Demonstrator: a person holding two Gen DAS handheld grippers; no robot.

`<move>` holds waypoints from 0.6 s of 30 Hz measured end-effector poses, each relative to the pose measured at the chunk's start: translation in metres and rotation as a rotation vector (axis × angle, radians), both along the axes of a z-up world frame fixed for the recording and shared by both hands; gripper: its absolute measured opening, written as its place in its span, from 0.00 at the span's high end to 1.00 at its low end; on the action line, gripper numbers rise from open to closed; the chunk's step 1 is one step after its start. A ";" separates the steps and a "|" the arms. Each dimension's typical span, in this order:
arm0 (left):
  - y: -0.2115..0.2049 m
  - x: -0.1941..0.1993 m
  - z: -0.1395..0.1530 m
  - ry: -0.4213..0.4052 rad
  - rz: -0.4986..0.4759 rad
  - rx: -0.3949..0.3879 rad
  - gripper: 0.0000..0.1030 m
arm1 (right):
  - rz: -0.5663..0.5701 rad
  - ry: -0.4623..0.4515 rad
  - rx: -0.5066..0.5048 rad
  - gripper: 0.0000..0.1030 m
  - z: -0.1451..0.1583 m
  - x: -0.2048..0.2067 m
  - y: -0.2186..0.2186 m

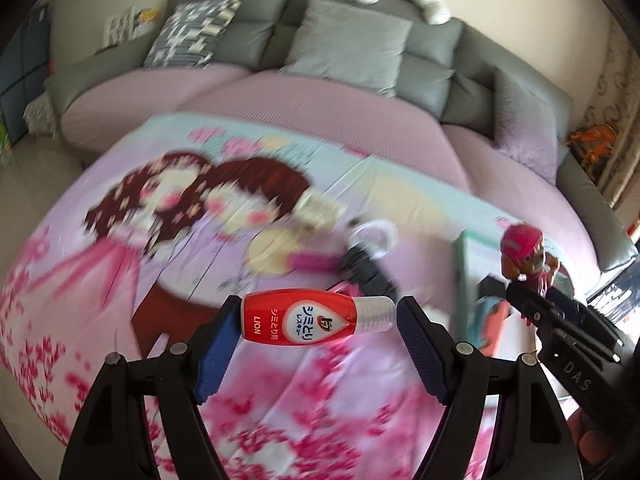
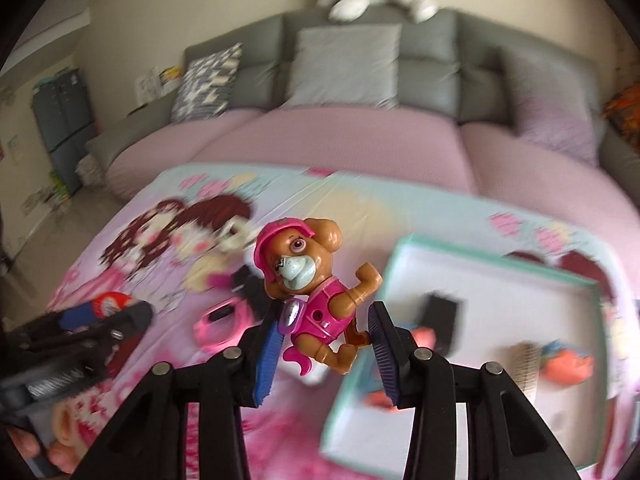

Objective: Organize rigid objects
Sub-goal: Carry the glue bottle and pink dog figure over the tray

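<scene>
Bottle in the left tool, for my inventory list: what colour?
Red bottle, clear cap; clearest in the left wrist view.

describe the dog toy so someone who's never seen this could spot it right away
Find the table with the cartoon-print cloth in front of the grey sofa. Above the cloth, beside the white box, the right gripper holds the dog toy. It is the only figure there: brown, in a pink helmet and vest.

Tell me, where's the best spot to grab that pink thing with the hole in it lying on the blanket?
Probably the rim of the pink ring-shaped thing, coming down from above. It seems to lie flat on the blanket, so one finger could go into its hole and the other outside. It is blurred, so its exact shape is unclear. Both grippers are full now.
</scene>
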State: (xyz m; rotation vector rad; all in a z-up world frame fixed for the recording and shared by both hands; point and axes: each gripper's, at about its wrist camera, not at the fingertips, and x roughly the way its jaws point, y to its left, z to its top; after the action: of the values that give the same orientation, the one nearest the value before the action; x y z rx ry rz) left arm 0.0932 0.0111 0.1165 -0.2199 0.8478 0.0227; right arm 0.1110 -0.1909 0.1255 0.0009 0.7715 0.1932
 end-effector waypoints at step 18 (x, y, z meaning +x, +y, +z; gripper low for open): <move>-0.163 0.042 0.005 0.000 -0.280 -0.003 0.23 | -0.420 0.124 -0.034 0.56 -0.035 0.005 -0.153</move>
State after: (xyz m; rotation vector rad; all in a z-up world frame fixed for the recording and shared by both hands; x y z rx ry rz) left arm 0.1347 -0.1521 0.1213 -0.1028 0.8726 -0.2403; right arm 0.1160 -0.3438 0.0909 0.1432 0.8806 -0.2214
